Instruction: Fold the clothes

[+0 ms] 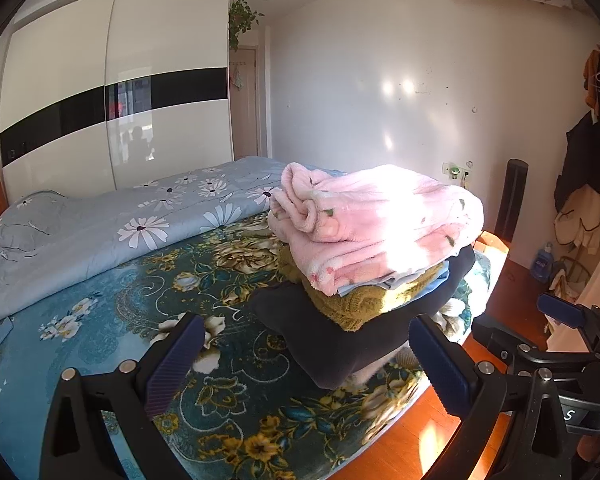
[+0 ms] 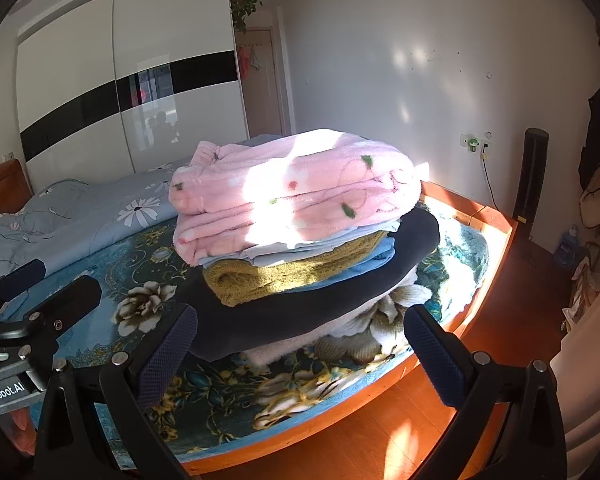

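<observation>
Bed [image 1: 100, 344]: a big bed is seen, covered by a blue flowery blanket. A grey quilt with white daisies [image 1: 112, 232] is laid along the far side.

Pile of clothes [image 2: 300, 232]: the folded clothes are stacked near the foot corner of the bed. The pile is found straight ahead of both tongs, a little to the right for the left one. Its long side is stretched from left to right across the view.

Pink fluffy top [image 2: 296, 192]: it is laid on the very top, folded thick, with sun on it.

Dark piece [image 1: 332, 332]: it is put near the bottom, and its near edge is hung out toward the tongs. A yellow knit [image 2: 268, 276] and something light blue are squeezed in between.

Left tongs [image 1: 306, 354]: spread wide, nothing is held. They are kept just before the dark edge.

Right tongs [image 2: 300, 346]: spread wide too, nothing is held. The pile is judged nearer to these.

Job: the folding is judged mostly done, since no loose clothes can be seen.
</observation>
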{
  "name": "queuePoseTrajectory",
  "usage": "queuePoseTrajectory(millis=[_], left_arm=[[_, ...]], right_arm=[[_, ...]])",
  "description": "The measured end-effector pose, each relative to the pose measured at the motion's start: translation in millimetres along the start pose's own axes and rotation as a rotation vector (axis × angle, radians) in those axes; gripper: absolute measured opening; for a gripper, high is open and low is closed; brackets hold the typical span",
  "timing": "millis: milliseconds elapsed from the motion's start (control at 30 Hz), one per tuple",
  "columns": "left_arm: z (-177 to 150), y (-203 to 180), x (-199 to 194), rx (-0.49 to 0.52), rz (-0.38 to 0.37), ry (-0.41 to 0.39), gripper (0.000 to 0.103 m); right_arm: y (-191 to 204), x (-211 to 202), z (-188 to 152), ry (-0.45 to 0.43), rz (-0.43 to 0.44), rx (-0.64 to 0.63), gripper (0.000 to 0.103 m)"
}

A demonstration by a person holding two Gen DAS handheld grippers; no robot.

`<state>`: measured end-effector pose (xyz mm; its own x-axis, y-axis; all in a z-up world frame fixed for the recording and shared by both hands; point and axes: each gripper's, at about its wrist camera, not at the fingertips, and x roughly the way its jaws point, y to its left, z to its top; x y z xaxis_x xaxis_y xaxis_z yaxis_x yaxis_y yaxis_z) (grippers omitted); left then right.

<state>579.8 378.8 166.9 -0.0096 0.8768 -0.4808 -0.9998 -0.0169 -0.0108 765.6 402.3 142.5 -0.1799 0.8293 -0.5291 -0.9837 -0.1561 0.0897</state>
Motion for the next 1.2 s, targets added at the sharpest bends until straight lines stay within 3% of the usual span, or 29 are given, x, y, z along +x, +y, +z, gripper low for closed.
queuePoseTrajectory(millis=[400, 1200], left_arm=[[5.2, 10.2, -11.3, 0.005, 0.062, -0.026, 0.103], [7.7, 7.1, -7.8, 0.003, 0.032, -0.006, 0.103]], right_arm=[[12.6, -11.5, 1.5, -0.033, -0.003, -0.029, 0.103], [10.7, -14.1, 5.2, -0.039, -0.034, -0.026, 0.103]])
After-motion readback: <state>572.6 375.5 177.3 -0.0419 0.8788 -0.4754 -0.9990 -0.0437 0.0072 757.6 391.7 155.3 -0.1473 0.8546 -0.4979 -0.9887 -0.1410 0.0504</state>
